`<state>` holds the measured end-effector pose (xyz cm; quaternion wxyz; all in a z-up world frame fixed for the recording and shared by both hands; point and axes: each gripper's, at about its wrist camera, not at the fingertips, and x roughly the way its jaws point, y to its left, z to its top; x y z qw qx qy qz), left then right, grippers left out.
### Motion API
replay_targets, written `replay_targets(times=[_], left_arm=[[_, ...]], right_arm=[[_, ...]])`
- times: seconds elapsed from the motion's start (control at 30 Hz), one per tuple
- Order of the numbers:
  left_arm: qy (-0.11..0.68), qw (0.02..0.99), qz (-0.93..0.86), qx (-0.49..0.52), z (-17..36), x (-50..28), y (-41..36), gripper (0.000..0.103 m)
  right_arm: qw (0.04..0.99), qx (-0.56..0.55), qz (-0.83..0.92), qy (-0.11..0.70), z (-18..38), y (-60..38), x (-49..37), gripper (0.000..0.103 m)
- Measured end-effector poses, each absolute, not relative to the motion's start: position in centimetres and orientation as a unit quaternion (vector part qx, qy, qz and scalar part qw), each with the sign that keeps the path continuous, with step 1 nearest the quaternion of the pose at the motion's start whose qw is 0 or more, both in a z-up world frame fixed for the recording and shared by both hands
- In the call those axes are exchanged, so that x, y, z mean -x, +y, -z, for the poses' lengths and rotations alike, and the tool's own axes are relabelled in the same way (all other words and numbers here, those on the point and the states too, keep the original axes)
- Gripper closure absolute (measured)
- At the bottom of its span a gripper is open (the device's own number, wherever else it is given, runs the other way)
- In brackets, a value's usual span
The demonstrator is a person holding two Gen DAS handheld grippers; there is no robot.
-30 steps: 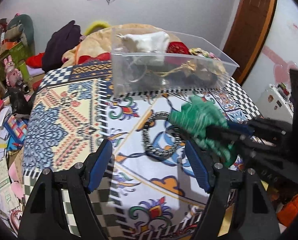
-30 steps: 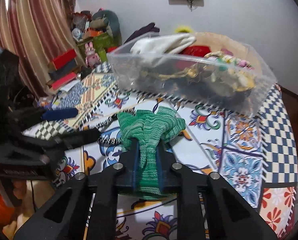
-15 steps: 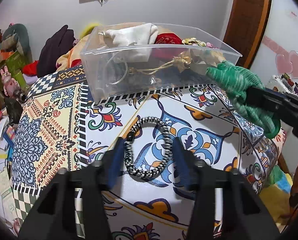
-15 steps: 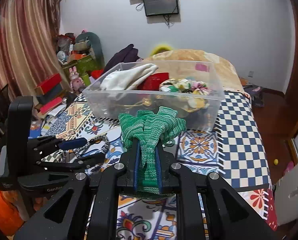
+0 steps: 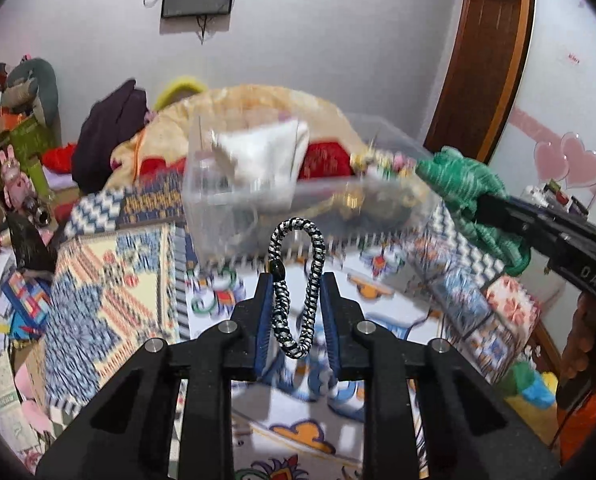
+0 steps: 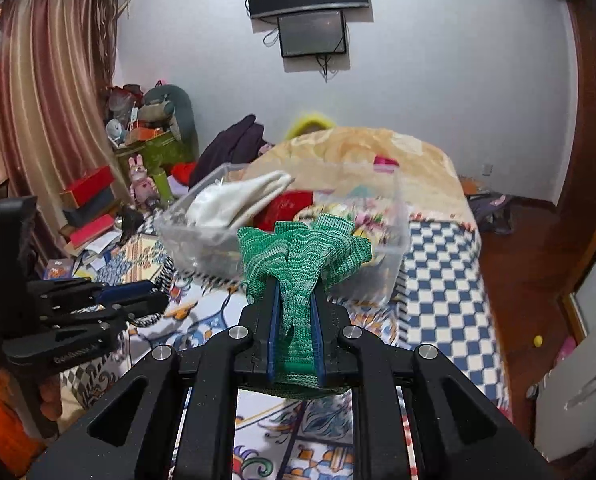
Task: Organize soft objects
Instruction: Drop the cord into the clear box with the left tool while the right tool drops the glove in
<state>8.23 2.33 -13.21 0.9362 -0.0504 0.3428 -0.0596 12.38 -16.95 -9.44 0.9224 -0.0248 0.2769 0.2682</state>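
Note:
My left gripper [image 5: 295, 280] is shut on a black-and-white braided hair band [image 5: 295, 292] and holds it above the patterned tablecloth [image 5: 109, 304]. My right gripper [image 6: 293, 284] is shut on a green knitted cloth [image 6: 302, 252], which also shows at the right of the left wrist view [image 5: 470, 188], near the bin's right end. The clear plastic bin [image 5: 257, 208] stands ahead of both grippers and holds a white cloth [image 5: 265, 152], a red item [image 5: 326, 162] and several small soft pieces. The left gripper also shows at the left of the right wrist view [image 6: 137, 300].
A bed with a beige blanket [image 6: 362, 148] lies behind the table. Stacked boxes, toys and papers [image 6: 93, 200] crowd the left side. A dark garment [image 5: 109, 128] lies on the bed. A wooden door frame [image 5: 486, 52] stands at the right.
My left gripper closed on the braided hair band and lifted it off the tablecloth. My right gripper rose with the green cloth toward the bin.

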Motion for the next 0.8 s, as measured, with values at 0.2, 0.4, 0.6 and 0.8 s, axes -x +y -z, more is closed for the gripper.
replay_targets(times=[0.2,0.4,0.6,0.8], left_arm=[[0.299,0.951,0.063,0.053,9.6,-9.9,2.2,0.08],[0.281,0.956,0.066,0.059,8.4,-12.7,2.2,0.08],[0.28,0.955,0.068,0.065,8.3,-15.6,1.8,0.08],[0.289,0.952,0.07,0.065,8.9,-17.6,1.5,0.08]], right_arm=[[0.935,0.018,-0.253,0.248,7.7,-17.3,-13.9,0.09],[0.943,0.01,-0.242,0.228,6.6,-16.9,-15.6,0.09],[0.945,0.007,-0.238,0.224,6.8,-15.9,-17.0,0.09],[0.944,0.019,-0.231,0.235,7.8,-14.9,-18.1,0.09]])
